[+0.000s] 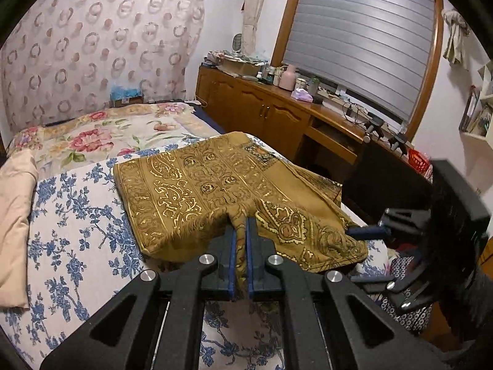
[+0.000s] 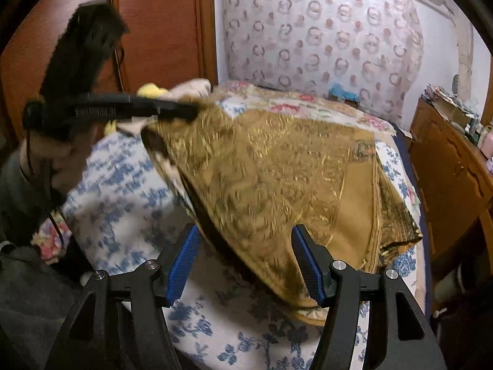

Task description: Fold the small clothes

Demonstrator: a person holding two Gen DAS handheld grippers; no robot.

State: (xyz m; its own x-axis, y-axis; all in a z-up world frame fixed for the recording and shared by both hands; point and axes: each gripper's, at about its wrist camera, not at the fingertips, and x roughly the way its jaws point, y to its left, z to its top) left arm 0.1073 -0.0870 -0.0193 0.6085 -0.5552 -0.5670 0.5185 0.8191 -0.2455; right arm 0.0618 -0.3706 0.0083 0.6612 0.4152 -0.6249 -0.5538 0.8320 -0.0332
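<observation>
My left gripper (image 1: 241,231) is clamped on a fold of the gold-patterned brown garment (image 1: 197,182), lifting it off the bed (image 1: 77,215); my right gripper (image 2: 245,262) stands open around its near edge.

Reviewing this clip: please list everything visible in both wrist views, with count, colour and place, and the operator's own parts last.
gold cloth: one, mustard with gold print, on the bed, near edge lifted
bedsheet: one, white with blue flowers, under the cloth
beige garment: one, at the bed's left edge
sideboard: one, brown wood, beside the bed, cluttered top
pink bottle: one, on the sideboard
left gripper: black, blue pads, shut on the cloth
right gripper: black, blue pads, open around the cloth's edge
</observation>
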